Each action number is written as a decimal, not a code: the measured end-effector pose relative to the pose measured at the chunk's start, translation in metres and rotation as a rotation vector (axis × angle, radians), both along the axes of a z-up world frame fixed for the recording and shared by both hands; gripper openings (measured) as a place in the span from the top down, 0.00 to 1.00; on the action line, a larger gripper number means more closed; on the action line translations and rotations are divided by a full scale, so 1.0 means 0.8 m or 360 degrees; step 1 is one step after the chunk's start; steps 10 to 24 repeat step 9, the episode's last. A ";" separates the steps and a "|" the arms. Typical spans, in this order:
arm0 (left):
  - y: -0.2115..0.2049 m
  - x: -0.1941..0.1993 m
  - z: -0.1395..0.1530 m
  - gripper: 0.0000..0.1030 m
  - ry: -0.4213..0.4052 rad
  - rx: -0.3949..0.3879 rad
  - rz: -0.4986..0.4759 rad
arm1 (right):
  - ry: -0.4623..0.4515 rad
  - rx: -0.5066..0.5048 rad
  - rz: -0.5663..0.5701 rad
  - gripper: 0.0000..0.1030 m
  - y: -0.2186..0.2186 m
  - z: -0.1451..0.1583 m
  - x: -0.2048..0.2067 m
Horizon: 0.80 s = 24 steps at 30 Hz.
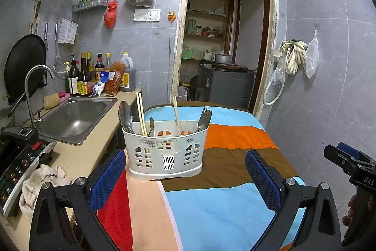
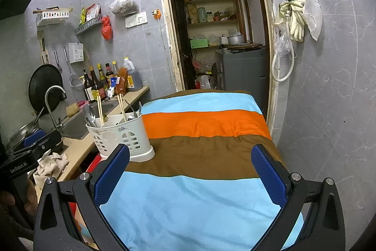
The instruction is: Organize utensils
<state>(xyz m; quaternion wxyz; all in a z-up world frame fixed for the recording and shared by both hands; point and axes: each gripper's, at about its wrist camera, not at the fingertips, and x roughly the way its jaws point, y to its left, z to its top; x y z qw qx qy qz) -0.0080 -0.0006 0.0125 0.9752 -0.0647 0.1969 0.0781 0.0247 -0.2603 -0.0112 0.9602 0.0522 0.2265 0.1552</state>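
Caddy point(image 1: 164, 152) sits on the striped cloth point(image 1: 225, 194), just ahead of the left jaws point(image 1: 185, 178), nearer their left pad; holds spoons point(image 1: 125, 115), chopsticks point(image 1: 141, 113) and forks point(image 1: 204, 119). Left jaws wide open, empty. Right jaws point(image 2: 191, 172) also wide open, empty, with the caddy point(image 2: 122, 135) ahead-left by the left pad. Sink point(image 1: 75, 119) on the worktop left of the left jaws.

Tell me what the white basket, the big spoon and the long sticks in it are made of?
The basket looks like glossy moulded plastic, with cut-out windows and printed flowers. The big spoon seems to be metal, since it is grey and shiny. The long sticks are pale tan and matte, probably wood or bamboo chopsticks.
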 end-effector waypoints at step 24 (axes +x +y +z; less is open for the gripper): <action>0.003 0.014 -0.002 0.01 0.0030 0.0008 -0.0022 | 0.0021 -0.0001 -0.0009 0.01 -0.002 -0.004 0.010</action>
